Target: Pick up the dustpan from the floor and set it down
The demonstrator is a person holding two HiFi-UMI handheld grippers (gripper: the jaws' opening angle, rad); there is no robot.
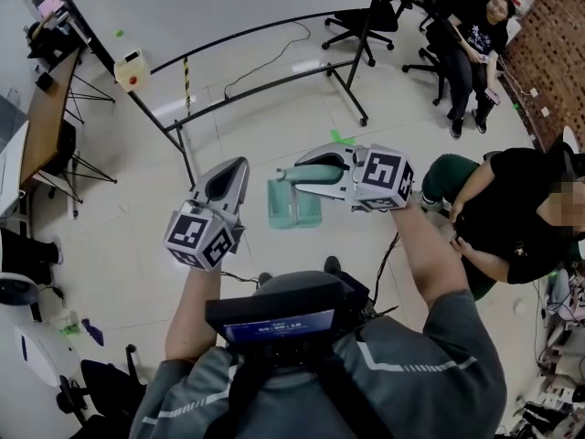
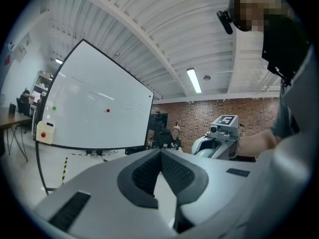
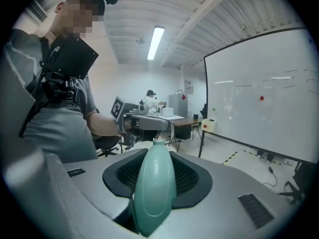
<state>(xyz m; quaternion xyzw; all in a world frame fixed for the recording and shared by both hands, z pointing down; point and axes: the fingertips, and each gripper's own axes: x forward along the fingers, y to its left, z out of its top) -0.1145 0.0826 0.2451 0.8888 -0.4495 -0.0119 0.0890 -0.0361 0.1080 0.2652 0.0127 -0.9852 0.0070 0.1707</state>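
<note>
Left claw: The grey plastic left claw (image 1: 232,172) is closed. Its two dark pads touch at the tips and nothing is in between. It points straight out and does no holding.

Dustpan: The pale green plastic dustpan (image 1: 294,205) is up in the air in front of the person. Its flat scoop end hangs lower than the rest, above the floor. I cannot see it touching the ground anywhere.

Handle: The long, round green handle (image 3: 154,183) of the dustpan sits right between the pads of the other claw. Its end pokes out past the tips.

Right claw: The grey plastic right claw (image 1: 300,176) grips the handle from both sides. It tips down a little, so the scoop droops below it.

Floor: The shiny, pale tiled floor (image 1: 247,117) under the dustpan is bare. The black metal stand (image 1: 274,79) of the whiteboard is farther off.

Done so far: The first half looks finished. The dustpan is off the floor and held tight in one claw.

Left to do: The dustpan has not been set down yet. I think the right claw has to go down until the scoop rests flat, and then let go.

Watch out: Only the handle is held, so the scoop may swing or tip on the way down.
</note>
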